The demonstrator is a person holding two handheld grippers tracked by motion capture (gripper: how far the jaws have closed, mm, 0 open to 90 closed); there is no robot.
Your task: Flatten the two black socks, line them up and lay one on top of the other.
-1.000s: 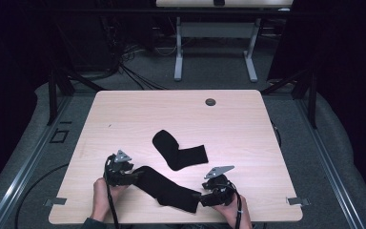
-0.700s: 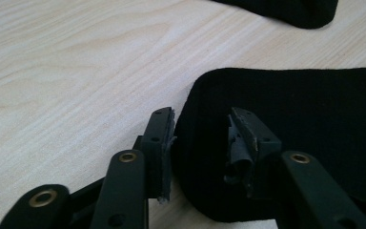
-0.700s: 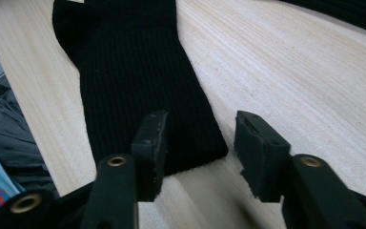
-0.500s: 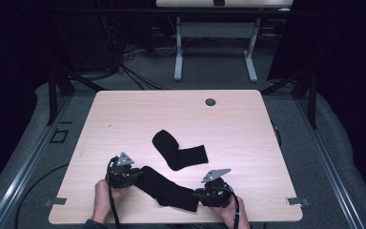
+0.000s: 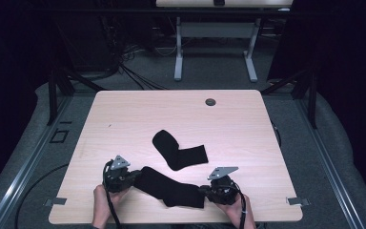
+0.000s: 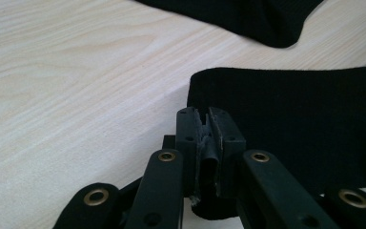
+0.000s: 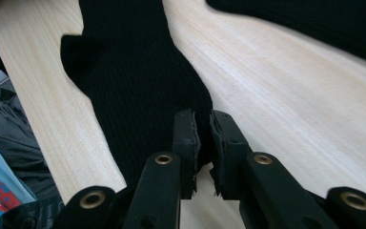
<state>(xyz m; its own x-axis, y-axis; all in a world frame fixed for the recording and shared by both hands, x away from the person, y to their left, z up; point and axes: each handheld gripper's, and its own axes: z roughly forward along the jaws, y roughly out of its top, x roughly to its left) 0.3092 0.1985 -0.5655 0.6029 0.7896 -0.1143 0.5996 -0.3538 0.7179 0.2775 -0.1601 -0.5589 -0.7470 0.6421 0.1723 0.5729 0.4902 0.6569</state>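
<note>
Pale wood-grain worktop (image 5: 124, 119), rounded corners. Lying flat on it: one black sock (image 5: 178, 150), bent, near centre; a second black sock (image 5: 169, 187), stretched along the near edge. Small dark round grommet (image 5: 210, 101) near the far edge.

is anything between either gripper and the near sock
Nothing visible. The left gripper is shut on one end of the near sock, the right gripper on the other; their jaws have just been closing.

We count two black socks: the near sock (image 5: 171, 187) and the far sock (image 5: 176, 150); two handheld grippers, the left gripper (image 5: 134, 176) and right gripper (image 5: 205, 191); one wooden table (image 5: 138, 114); one small dark disc (image 5: 210, 101).
</note>
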